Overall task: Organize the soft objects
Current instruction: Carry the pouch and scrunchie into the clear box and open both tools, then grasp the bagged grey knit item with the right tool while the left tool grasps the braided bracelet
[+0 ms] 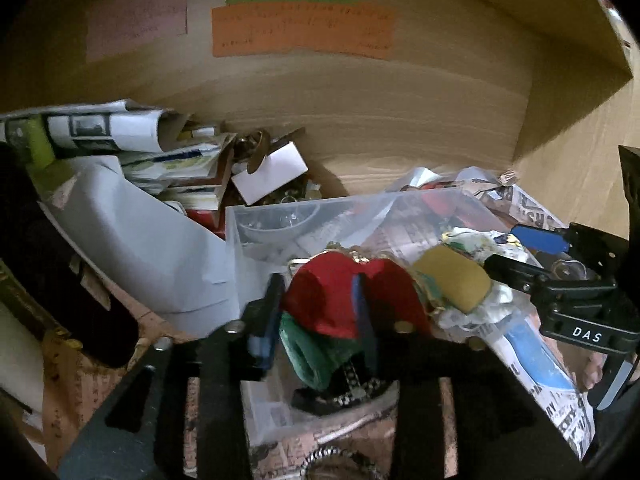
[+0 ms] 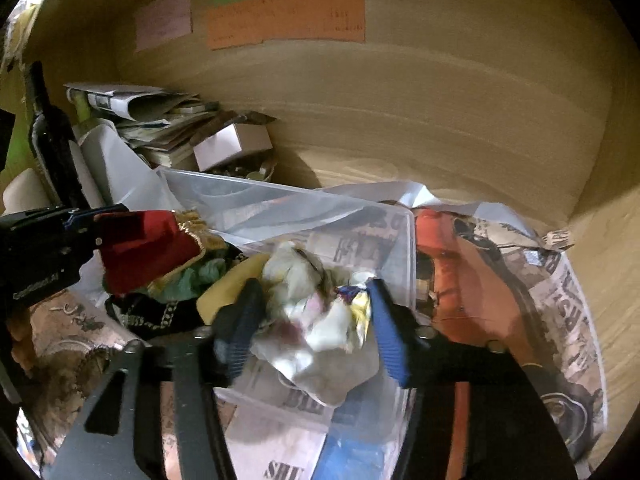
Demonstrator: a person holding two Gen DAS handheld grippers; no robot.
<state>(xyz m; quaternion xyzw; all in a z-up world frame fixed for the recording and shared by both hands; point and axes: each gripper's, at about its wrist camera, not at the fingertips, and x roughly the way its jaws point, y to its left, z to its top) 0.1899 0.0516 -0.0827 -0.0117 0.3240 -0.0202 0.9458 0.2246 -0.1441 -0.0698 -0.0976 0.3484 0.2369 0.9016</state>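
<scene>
Plywood shelf walls (image 1: 360,112) enclose the clutter, with stacked papers and a small white cardboard box (image 1: 272,172) at ten o'clock. Largest of the task's things, the clear plastic storage tub (image 2: 280,200) sits centre on newspaper and holds the soft pieces. Left gripper (image 1: 320,308) has its blue fingers closed on the red velvet cloth with gold trim (image 1: 332,296), above a green fabric roll (image 1: 308,356) at six o'clock. Right gripper (image 2: 308,316) straddles the crumpled white printed cloth (image 2: 316,320), fingers (image 2: 384,320) touching its sides; whether it truly grips, I cannot tell. Best done, I judge, by squeezing low on each bundle and lifting slowly, so loose folds do not snag the tub's rim.
</scene>
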